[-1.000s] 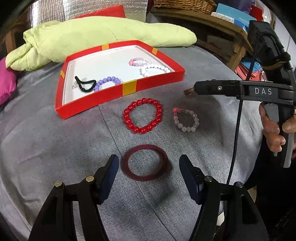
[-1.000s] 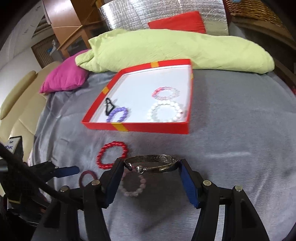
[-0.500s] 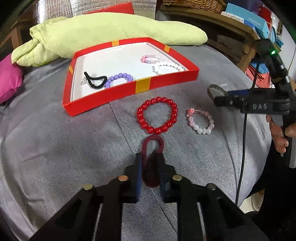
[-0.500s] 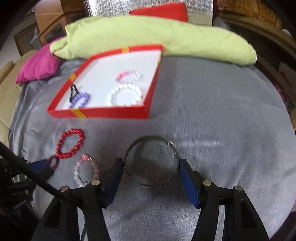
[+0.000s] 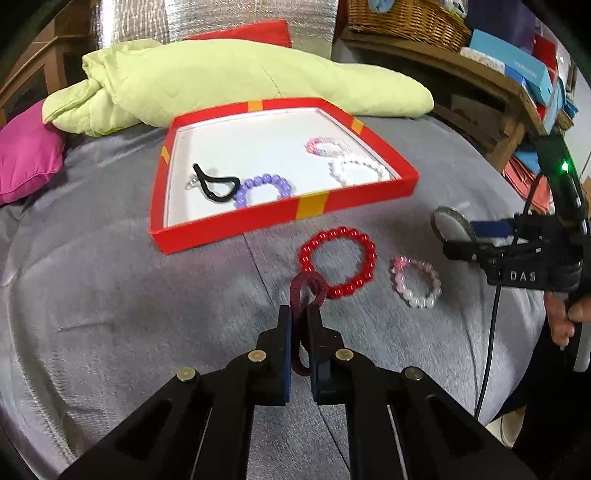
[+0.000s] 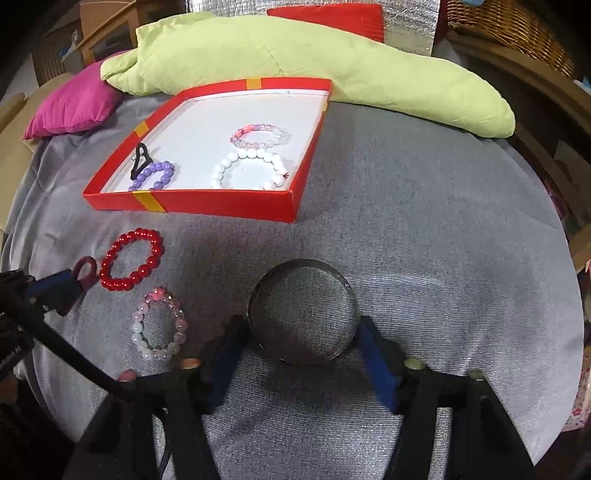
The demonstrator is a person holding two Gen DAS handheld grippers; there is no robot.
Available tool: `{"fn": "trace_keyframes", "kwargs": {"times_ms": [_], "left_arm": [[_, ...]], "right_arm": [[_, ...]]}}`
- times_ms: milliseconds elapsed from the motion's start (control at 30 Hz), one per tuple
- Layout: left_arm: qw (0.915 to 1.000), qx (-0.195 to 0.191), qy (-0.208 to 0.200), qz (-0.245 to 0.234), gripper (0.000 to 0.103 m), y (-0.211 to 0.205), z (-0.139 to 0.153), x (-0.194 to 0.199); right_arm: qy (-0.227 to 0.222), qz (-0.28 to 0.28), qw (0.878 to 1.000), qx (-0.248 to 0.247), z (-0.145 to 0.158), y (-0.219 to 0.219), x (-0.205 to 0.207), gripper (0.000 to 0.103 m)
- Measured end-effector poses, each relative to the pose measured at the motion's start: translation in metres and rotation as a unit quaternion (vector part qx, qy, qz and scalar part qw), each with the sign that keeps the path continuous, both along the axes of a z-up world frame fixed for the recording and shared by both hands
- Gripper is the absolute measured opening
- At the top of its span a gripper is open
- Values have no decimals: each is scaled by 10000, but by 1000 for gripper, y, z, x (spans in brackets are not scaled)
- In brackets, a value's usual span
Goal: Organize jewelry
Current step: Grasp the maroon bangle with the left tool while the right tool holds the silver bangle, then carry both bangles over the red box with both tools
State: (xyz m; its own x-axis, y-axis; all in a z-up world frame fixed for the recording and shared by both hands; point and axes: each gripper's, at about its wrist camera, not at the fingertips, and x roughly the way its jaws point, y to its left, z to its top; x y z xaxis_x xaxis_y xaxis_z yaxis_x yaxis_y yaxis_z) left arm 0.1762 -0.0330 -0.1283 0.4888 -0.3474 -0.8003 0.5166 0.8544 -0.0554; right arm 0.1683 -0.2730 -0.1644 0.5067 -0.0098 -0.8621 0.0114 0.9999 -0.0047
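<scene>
Once flat, maroon band (image 5: 308, 291) (pinched) aloft

Grey cloth (image 5: 110, 295) covers the whole surface. Far side: long lime-green quilted pillow (image 5: 240, 81) lying across, red cushion (image 5: 255, 31) behind it w/ silver foil sheet (image 5: 221, 18) at the back. Far left: magenta cushion (image 5: 26, 155). Far right: wicker basket (image 5: 402, 18) on wooden shelf (image 5: 480, 77), blue boxes (image 5: 517, 62) beside it.

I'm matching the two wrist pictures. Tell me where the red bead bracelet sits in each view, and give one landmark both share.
Left wrist view: the red bead bracelet lies right of centre on the grey cloth, in front of the red tray.
Right wrist view: the red bead bracelet lies at the left, below the tray's near left corner.
Shared landmark: the red tray, beyond the bracelet in both.
</scene>
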Motion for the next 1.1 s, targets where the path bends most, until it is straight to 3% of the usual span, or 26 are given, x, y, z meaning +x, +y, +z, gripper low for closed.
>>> {"fn": "trace_keyframes", "kwargs": {"times_ms": [167,333,533,700,933,1100], "left_arm": [[9998,-68,-152,142,8,1,6,4],[9982,-293,-414,317,8,4,18,7],[9953,-478,-699,476,8,4,28,10],[9932,-516,-882,561,8,4,34,14],[9908,-657,-935,719,8,6,39,21],[9888,-718,-1023,820,8,9,43,30]], "right_arm": [[-75,53,9999,51,4,1,-3,61],[-92,181,9957,909,15,-3,-5,61],[-125,256,9757,2171,25,-12,-7,61],[-196,266,9575,2866,30,-11,-2,61],[-593,457,9498,3037,49,0,2,61],[-818,549,9540,2832,65,9,16,61]]}}
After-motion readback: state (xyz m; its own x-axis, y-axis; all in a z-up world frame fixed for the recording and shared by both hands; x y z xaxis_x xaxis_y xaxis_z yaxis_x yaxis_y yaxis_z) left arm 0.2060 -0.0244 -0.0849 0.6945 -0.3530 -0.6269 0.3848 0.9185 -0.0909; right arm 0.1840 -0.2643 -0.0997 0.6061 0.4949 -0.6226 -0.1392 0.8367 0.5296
